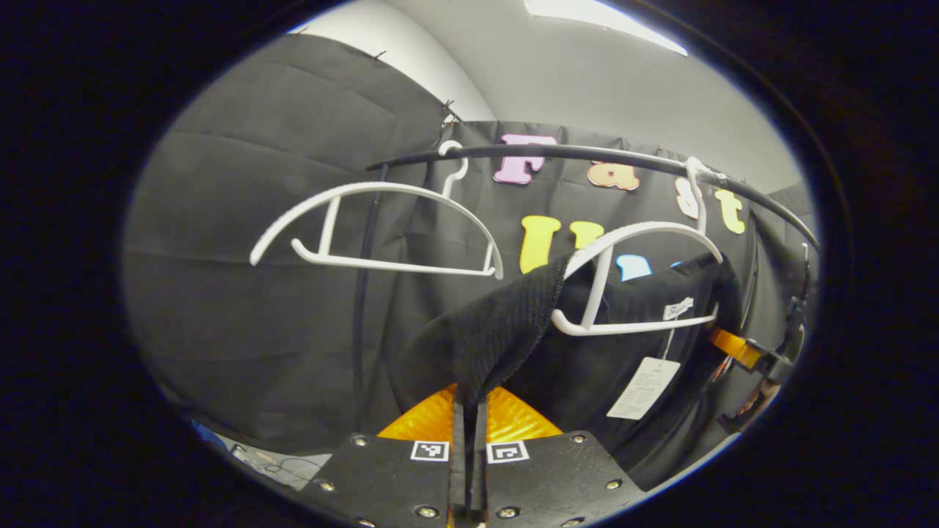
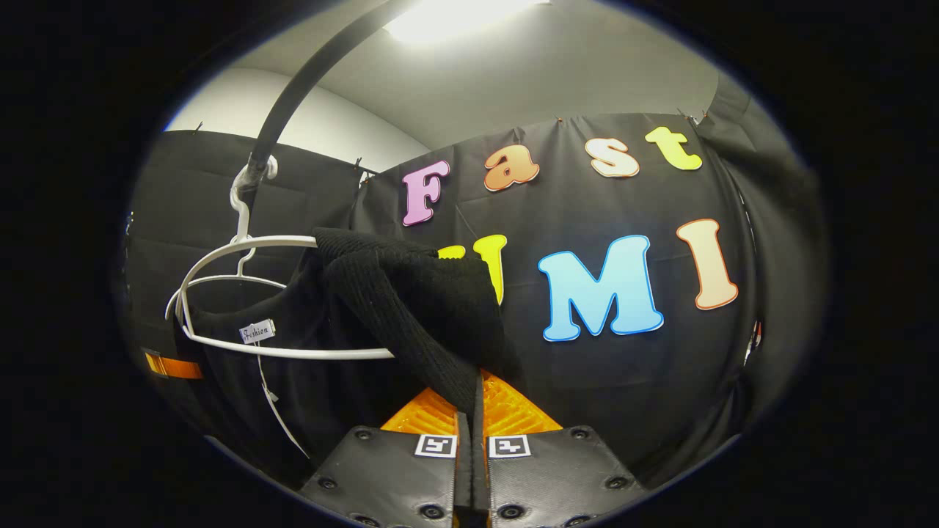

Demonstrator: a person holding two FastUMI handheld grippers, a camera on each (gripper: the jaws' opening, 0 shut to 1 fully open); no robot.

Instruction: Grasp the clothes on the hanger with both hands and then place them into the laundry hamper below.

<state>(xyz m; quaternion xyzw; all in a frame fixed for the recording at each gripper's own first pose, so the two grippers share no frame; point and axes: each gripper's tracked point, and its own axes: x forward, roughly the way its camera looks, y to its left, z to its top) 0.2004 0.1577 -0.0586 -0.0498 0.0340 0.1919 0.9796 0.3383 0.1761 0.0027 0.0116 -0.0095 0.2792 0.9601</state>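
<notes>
Landmark: the white hanger [image 1: 637,282] that carries the garment; every place below is told from it.
Garment: a black knitted sweater [image 1: 506,323], partly on this hanger, with a paper tag [image 1: 644,389] hanging below the hanger's bottom bar.
Rail: the dark rail [image 1: 587,155] runs above the hanger, and the hook sits on it. An empty hanger [image 1: 374,227] hangs further along the same rail.
Left gripper [image 1: 469,411]: it is below the hanger's near end. Its jaws are pressed together on a fold of the shoulder cloth, which rises from the fingers up over the hanger's arm.
Right gripper [image 2: 469,400]: it is below the hanger's [image 2: 242,293] other end. Its jaws are closed on the other knitted shoulder [image 2: 411,308], which drapes over that end of the hanger.
Why held so: I judge that one pinch on each shoulder lets both hands lift the cloth off the hanger's arms together, without pulling the hanger along the rail.
Garment against the jaws: at both grippers the cloth is between the fingers, not beside them.
Hamper: its place I cannot tell from here.
Stage: both grasps seem made; taking the garment off the hanger is not yet done.
</notes>
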